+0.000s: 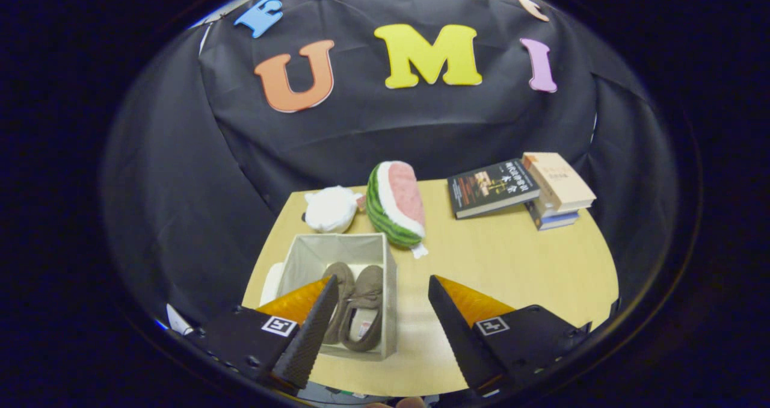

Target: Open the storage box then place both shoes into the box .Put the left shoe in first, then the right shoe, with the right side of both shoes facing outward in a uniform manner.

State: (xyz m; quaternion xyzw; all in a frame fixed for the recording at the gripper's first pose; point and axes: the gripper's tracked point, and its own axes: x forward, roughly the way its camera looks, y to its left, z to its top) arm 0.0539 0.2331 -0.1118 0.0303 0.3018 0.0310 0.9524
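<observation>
A light grey fabric storage box [385, 263] stands open on the wooden table [517, 269], just ahead of my left finger. Two brown slipper-like shoes [361, 306] lie side by side inside it, toes pointing away from me. The left finger covers part of the nearer shoe. What looks like the box's pale lid [272, 283] lies against its left side. My gripper [382, 284] hovers above the box's near right corner, open, with nothing between its fingers.
A watermelon-slice plush [396, 203] and a white plush toy [329, 209] lie just beyond the box. A dark book [492, 187] leans on a stack of books [558, 192] at the table's far right. Black cloth walls surround the table.
</observation>
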